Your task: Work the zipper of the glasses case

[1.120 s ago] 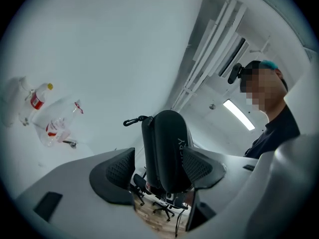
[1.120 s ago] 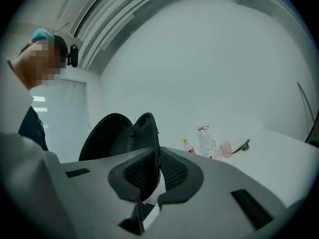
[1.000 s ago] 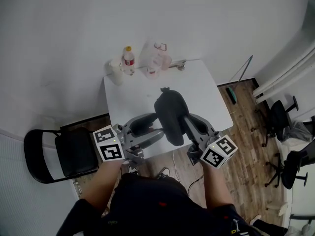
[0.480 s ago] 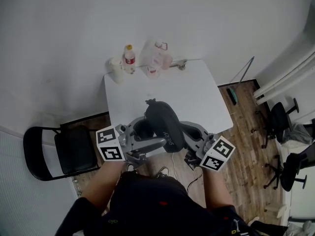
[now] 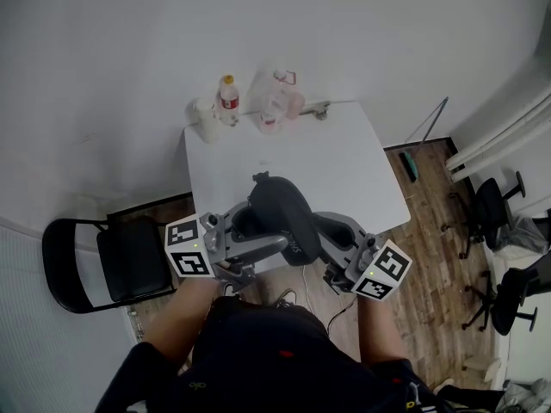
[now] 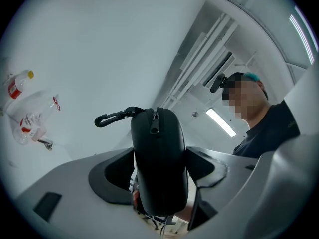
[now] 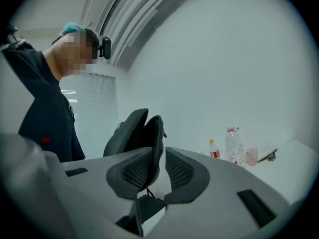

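Above the near edge of the surface (image 5: 344, 157), the glasses case (image 5: 277, 206) sits clamped in the left hand-held gripper (image 6: 160, 153), whose jaws have just been closing — the right hand-held gripper (image 7: 158, 156), jaws just easing apart, loosely straddles its rim. Likely a regrip; next, pinch the zipper pull (image 6: 155, 124).

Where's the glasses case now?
The glasses case is mid head view, over the table's near edge, in the left gripper, whose jaws have just been closing on it.
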